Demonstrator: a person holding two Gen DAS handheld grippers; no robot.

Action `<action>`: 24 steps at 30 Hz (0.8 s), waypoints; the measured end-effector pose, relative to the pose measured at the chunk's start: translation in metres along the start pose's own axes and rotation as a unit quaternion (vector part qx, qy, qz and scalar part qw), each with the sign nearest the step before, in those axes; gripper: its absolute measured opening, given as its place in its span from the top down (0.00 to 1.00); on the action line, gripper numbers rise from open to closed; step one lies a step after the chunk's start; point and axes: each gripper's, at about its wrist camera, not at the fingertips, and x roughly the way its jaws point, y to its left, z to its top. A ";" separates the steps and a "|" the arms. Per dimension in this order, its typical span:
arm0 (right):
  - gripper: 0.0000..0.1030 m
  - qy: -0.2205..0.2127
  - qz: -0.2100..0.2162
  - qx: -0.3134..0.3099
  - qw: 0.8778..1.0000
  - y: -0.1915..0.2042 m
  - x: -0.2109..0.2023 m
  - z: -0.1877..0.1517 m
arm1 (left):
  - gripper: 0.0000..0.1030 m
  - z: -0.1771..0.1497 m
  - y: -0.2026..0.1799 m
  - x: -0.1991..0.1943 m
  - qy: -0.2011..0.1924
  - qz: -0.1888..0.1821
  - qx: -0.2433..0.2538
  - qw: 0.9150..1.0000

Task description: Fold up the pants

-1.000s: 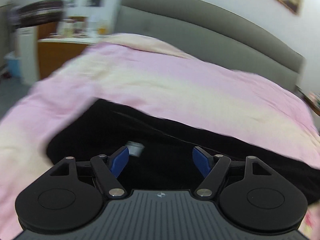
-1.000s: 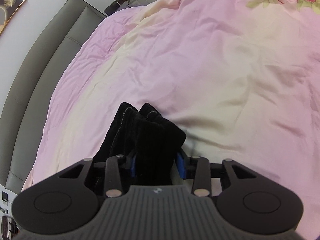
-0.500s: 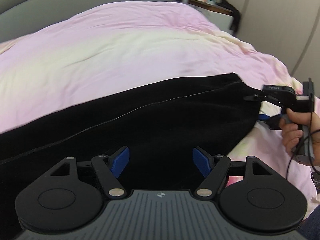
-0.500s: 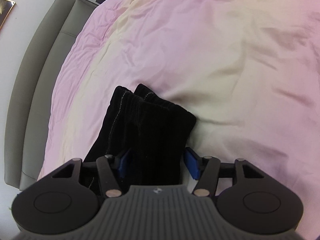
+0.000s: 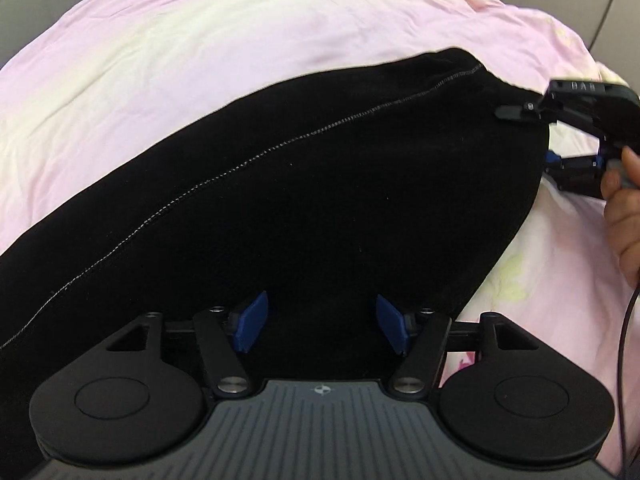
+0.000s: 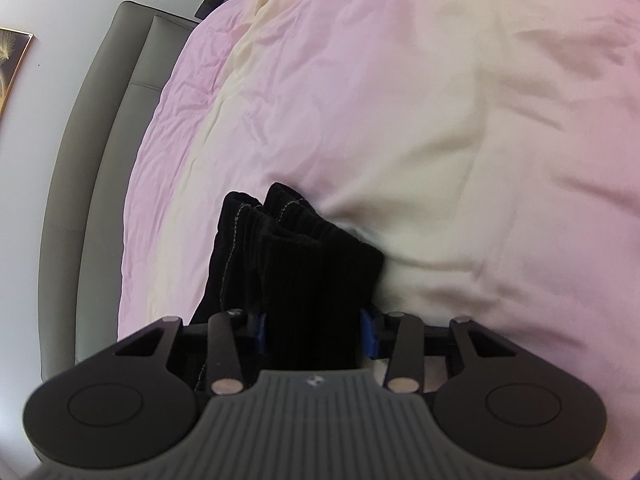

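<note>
Pants: black, soft, limp; drape over pink duvet.
Right gripper: just closed, pinching bunched hem end.
Left gripper: half-open, closing over mid-leg, nothing pinched.
Best hold: seam edge beside left gripper.

The left wrist view looks steeply down, close over the black pants on the bed. The right wrist view looks along the bed toward the far headboard. Both share the pants and pink bedding.

Rumpled pink and cream duvet, grey padded headboard at its edge, framed picture on the wall.
</note>
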 end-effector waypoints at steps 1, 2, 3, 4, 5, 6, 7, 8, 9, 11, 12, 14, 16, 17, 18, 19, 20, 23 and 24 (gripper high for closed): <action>0.68 0.000 0.002 -0.001 1.000 0.000 -0.001 0.000 | 0.29 -0.002 0.000 -0.007 -0.007 0.004 -0.001 1.000; 0.69 0.000 0.007 0.002 1.000 0.000 -0.003 0.001 | 0.29 -0.005 0.002 -0.017 -0.013 0.013 -0.003 1.000; 0.70 -0.001 0.013 0.006 1.000 0.000 -0.006 0.001 | 0.29 -0.011 0.004 -0.028 -0.025 0.021 -0.008 0.999; 0.72 -0.002 0.020 0.011 1.000 0.001 -0.008 0.001 | 0.28 -0.019 0.012 -0.046 -0.045 0.026 -0.018 0.998; 0.72 -0.004 0.025 0.013 1.000 0.002 -0.011 0.001 | 0.27 -0.030 0.021 -0.060 -0.062 0.024 -0.029 0.997; 0.73 -0.006 0.028 0.009 1.000 0.005 -0.014 0.000 | 0.22 -0.041 0.033 -0.074 -0.077 0.020 -0.044 0.996; 0.74 -0.009 0.029 0.000 1.000 0.009 -0.016 0.000 | 0.16 -0.051 0.046 -0.084 -0.087 0.018 -0.059 0.994; 0.74 -0.013 0.027 -0.014 0.999 0.015 -0.019 -0.001 | 0.15 -0.063 0.062 -0.094 -0.094 0.018 -0.078 0.992; 0.75 -0.017 0.024 -0.030 0.999 0.022 -0.021 -0.002 | 0.15 -0.076 0.081 -0.100 -0.094 0.020 -0.096 0.991; 0.75 -0.024 0.021 -0.058 0.998 0.036 -0.027 -0.006 | 0.16 -0.098 0.112 -0.107 -0.082 0.026 -0.120 0.989; 0.76 -0.029 0.019 -0.071 0.997 0.043 -0.031 -0.009 | 0.20 -0.108 0.124 -0.109 -0.077 0.025 -0.127 0.989; 0.76 -0.046 0.016 -0.107 0.993 0.060 -0.043 -0.016 | 0.23 -0.130 0.144 -0.113 -0.069 0.020 -0.140 0.987; 0.77 -0.070 0.011 -0.163 0.984 0.084 -0.054 -0.029 | 0.23 -0.150 0.156 -0.117 -0.076 0.015 -0.151 0.986; 0.77 -0.083 0.010 -0.202 0.976 0.100 -0.060 -0.038 | 0.23 -0.159 0.160 -0.117 -0.082 0.012 -0.157 0.984; 0.77 -0.096 0.010 -0.246 0.964 0.115 -0.065 -0.049 | 0.23 -0.166 0.164 -0.118 -0.088 0.005 -0.164 0.983; 0.77 -0.108 0.012 -0.291 0.950 0.132 -0.069 -0.062 | 0.23 -0.173 0.167 -0.118 -0.092 -0.001 -0.172 0.981; 0.78 -0.118 0.017 -0.340 0.933 0.149 -0.073 -0.078 | 0.23 -0.176 0.168 -0.116 -0.094 -0.007 -0.178 0.980; 0.77 -0.128 0.040 -0.465 0.875 0.190 -0.076 -0.130 | 0.23 -0.171 0.161 -0.113 -0.100 -0.009 -0.170 0.980; 0.77 -0.124 0.049 -0.502 0.855 0.199 -0.075 -0.149 | 0.23 -0.170 0.163 -0.116 -0.103 -0.009 -0.167 0.981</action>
